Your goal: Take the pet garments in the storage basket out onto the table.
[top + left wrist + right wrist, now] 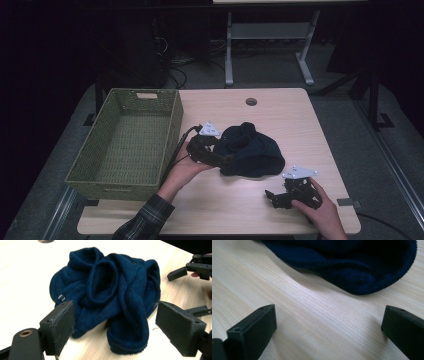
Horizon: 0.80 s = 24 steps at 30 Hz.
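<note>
left gripper (113,332), jaws wide and empty, sat nearer, the crumpled navy sweater (248,150) mid-table straight ahead; right gripper (280,196), also agape and empty, lay just short of its hem.

A crumpled dark blue knitted garment (250,150) lies near the middle of a light wooden table (300,120), beside an empty green woven basket (127,145) standing at the table's left edge. The person's left hand (182,170), in a plaid sleeve (145,220), holds the left gripper (212,152) against the garment's left side. The right gripper (280,195) rests near the front edge, apart from the cloth.
</note>
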Each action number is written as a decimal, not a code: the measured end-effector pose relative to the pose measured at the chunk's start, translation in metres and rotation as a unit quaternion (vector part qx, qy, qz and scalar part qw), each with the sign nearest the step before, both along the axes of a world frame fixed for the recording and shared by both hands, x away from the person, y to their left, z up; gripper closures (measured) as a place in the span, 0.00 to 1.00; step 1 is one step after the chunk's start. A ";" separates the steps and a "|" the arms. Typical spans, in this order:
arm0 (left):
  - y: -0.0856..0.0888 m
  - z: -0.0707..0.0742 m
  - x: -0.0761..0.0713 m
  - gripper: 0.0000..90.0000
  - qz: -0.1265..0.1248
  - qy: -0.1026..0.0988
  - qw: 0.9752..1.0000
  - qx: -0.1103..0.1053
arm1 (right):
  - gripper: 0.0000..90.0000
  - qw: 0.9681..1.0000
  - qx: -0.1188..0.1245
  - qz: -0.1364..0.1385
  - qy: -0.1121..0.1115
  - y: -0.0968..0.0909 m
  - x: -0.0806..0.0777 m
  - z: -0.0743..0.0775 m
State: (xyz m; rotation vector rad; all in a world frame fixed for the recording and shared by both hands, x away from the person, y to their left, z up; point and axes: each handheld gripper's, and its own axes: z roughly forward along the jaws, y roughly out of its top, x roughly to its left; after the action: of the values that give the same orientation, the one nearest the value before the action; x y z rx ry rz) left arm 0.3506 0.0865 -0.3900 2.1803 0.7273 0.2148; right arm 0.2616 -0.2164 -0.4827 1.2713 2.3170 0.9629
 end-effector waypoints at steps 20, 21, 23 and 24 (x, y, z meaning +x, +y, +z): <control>0.026 -0.028 -0.033 0.15 0.027 0.004 1.000 0.012 | 0.00 1.000 0.000 0.000 0.000 0.000 0.000 0.000; 0.026 -0.030 -0.034 0.15 0.027 0.003 1.000 0.013 | 0.00 1.000 0.000 0.000 0.000 0.000 0.000 0.000; 0.027 -0.035 -0.038 0.14 0.029 0.003 0.999 0.018 | 0.00 1.000 0.000 0.000 0.000 0.000 0.000 0.000; 0.027 -0.037 -0.040 0.14 0.030 0.004 0.999 0.019 | 0.00 1.000 0.000 0.000 0.000 0.000 0.000 0.000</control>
State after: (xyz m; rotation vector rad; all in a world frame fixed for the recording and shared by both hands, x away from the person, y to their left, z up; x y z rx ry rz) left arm 0.3110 0.1139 -0.4271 2.1991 0.8001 0.2528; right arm 0.2616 -0.2164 -0.4827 1.2713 2.3167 0.9630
